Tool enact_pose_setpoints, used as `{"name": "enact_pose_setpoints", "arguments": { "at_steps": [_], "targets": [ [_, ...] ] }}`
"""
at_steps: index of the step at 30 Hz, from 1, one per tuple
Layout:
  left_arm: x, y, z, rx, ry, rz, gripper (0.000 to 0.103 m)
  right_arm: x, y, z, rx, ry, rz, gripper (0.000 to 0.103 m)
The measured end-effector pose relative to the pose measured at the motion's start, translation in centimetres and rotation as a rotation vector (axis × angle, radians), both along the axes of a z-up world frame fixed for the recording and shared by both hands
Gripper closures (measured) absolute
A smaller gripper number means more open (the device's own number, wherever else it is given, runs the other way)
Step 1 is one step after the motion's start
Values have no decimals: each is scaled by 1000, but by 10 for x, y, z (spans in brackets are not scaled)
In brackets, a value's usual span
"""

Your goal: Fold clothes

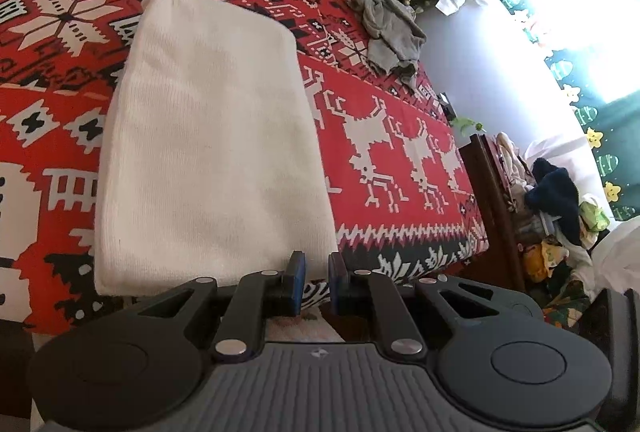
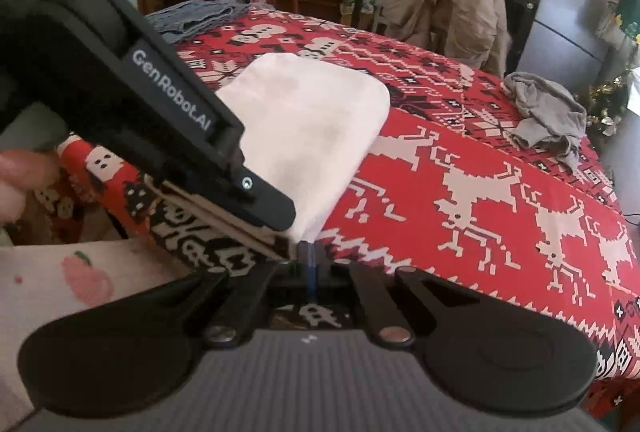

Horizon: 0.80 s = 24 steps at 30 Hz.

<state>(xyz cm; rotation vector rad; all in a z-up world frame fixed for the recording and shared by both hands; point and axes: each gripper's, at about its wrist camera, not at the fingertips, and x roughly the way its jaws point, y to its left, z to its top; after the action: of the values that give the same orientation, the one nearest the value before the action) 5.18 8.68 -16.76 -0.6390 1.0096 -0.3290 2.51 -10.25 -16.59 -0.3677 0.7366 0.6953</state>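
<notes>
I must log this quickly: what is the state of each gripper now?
Left gripper: slightly open, holding nothing.
Right gripper: shut at the white folded garment's corner; hold unclear.

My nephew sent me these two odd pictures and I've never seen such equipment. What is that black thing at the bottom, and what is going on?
A person holds a two-finger gripper in each hand; each carries a camera looking along its fingers. One picture is from the left gripper, nearly closed and empty, the other from the right gripper, shut at the near corner of a folded white cloth; whether it pinches the cloth is unclear. The cloth lies on a red patterned cover. A crumpled grey garment waits at the far side.
</notes>
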Motion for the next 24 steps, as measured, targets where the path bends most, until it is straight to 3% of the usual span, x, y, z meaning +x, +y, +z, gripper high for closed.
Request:
{"name": "enact_pose_setpoints", "arguments": {
  "at_steps": [4,9,18,24],
  "targets": [
    [12,4,11,-7,-41,32,92,23,-8,5,32,-3,-69,102],
    [35,3,0,42,-13,57,92,56,1,-1,64,-4,-102,102],
    [32,7,2,3,-6,44,92,32,3,-6,43,25,6,103],
    [68,20,8,22,-31,91,92,75,-2,-2,82,11,-74,102]
  ]
}}
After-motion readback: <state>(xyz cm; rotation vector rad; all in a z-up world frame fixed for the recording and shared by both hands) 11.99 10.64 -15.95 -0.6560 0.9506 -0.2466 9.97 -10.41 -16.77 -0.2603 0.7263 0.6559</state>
